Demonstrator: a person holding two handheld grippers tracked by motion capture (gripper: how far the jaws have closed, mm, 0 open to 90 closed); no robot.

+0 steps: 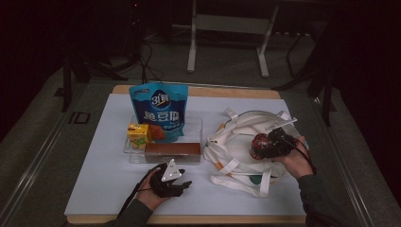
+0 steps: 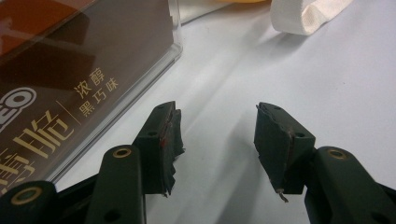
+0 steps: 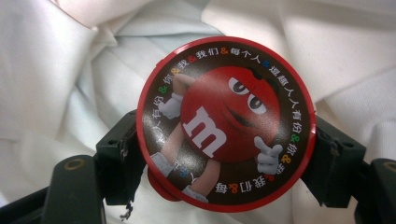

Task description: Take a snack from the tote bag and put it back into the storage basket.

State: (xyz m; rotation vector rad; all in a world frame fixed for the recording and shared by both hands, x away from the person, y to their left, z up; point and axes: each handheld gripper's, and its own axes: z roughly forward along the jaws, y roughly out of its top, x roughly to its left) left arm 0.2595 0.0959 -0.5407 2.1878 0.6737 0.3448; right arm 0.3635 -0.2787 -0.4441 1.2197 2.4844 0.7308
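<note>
Dim room, white table point(image 1: 108, 189). Right gripper point(image 1: 273, 144) clamps a candy tub point(image 3: 224, 123) over the tote bag point(image 1: 236, 142); left gripper point(image 2: 217, 140) gapes empty. Round lid could slip sideways and miss the bag.

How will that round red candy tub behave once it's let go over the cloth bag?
The candy tub looks rigid with a smooth lid, so it may slip between the right gripper jaws. Being round, it could roll, though the soft tote bag should probably cushion it.

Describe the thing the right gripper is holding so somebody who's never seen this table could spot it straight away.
Start at the white cloth tote bag on the right side of the table. Just above its opening, the right gripper clamps a round candy tub. Its red-rimmed dark lid with a red cartoon candy character and a white letter m sets it apart.
</note>
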